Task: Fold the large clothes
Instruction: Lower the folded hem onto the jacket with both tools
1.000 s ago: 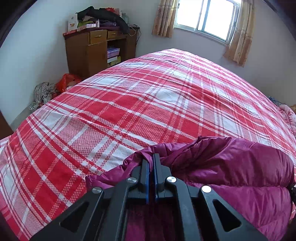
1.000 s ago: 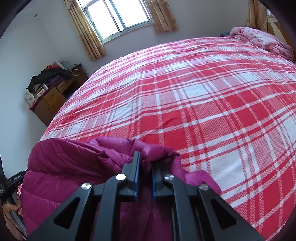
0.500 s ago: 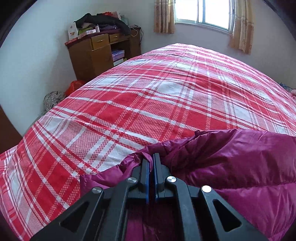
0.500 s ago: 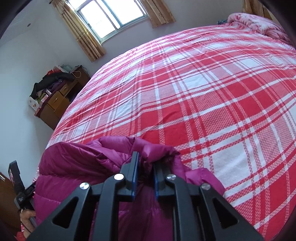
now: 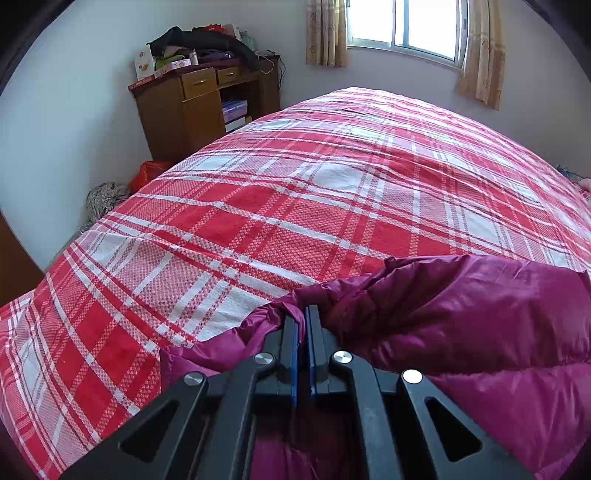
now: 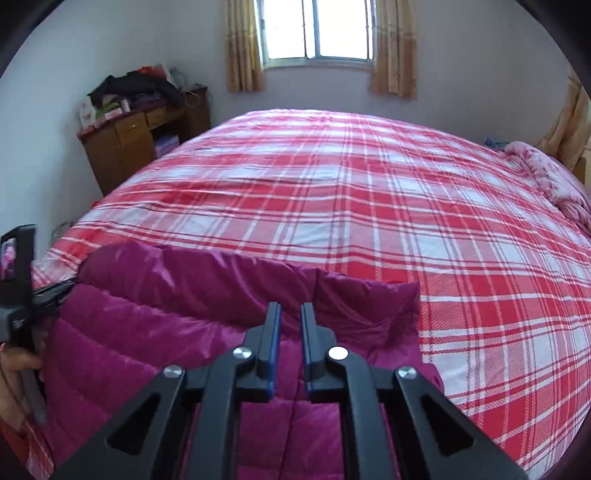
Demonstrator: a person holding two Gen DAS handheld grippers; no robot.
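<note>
Here, 1 magenta padded jacket (image 5: 461, 325) lies on the near edge of 1 bed covered by 1 red-and-white plaid bedspread (image 5: 295, 206).

Left wrist view: the left gripper (image 5: 303, 314) has its 2 jaws pressed together, pinching a bunched fold of the jacket at its left end. To the left of the bed stands 1 wooden cabinet (image 5: 192, 107) with clothes heaped on top. On the floor beside it lie 1 red bag (image 5: 146, 173) and 1 grey bundle (image 5: 103, 194). 1 window (image 5: 404, 26) with 2 curtains is on the far wall.

Right wrist view: at the left edge, 1 hand (image 6: 14, 365) holds the other tool's handle. The jacket (image 6: 184, 317) spreads flat across the lower left, its folded top edge running left to right. The right gripper (image 6: 290, 314) hovers over that fold with its 2 jaws closing; a narrow gap shows between the 2 pads and no fabric is visibly gripped. At the far right, 1 pink blanket (image 6: 550, 177) lies bunched on the bed.
</note>
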